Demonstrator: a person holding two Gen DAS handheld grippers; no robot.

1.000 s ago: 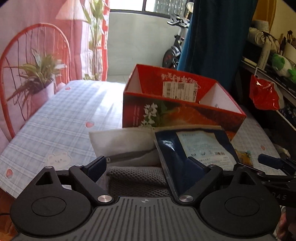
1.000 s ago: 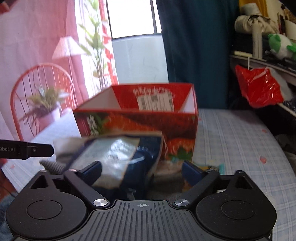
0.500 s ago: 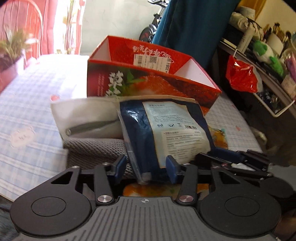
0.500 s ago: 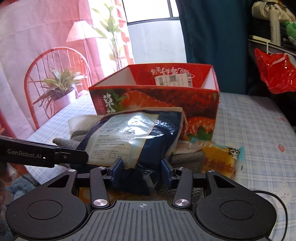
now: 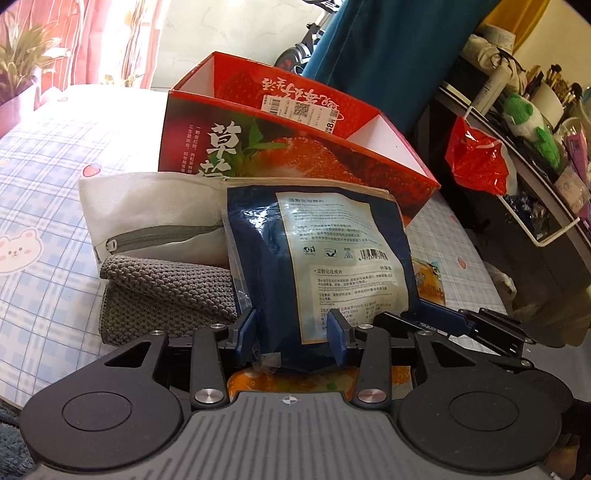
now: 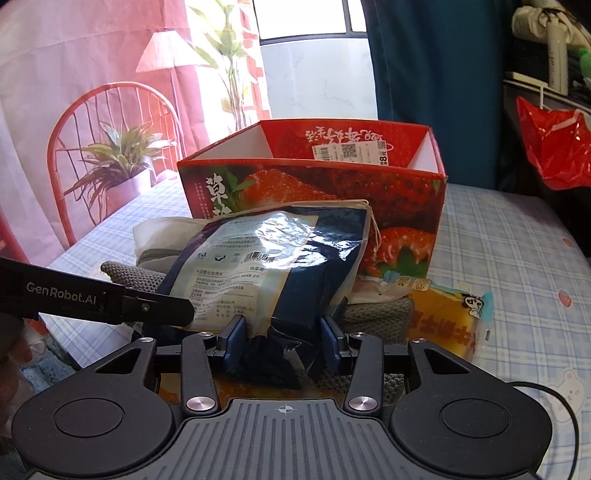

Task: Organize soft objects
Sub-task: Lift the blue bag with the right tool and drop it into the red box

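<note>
On the checked tablecloth [image 5: 44, 206] by pink curtains [image 6: 74, 55], both hand-held grippers [image 5: 291, 334] [image 6: 282, 341] pinch the blue packet [image 5: 317, 254].

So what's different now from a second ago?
Both sets of jaws closed from wide open onto the near edge of the blue packet: left gripper, right gripper. The left one also dipped closer. The red box, grey knit cloth and white pouch stayed put.

Lit by a far window [image 6: 306, 18]; hung with pink curtain [image 6: 74, 55] left, teal curtain [image 6: 436, 74] right; fitted with cluttered shelf [image 5: 517, 147].
</note>
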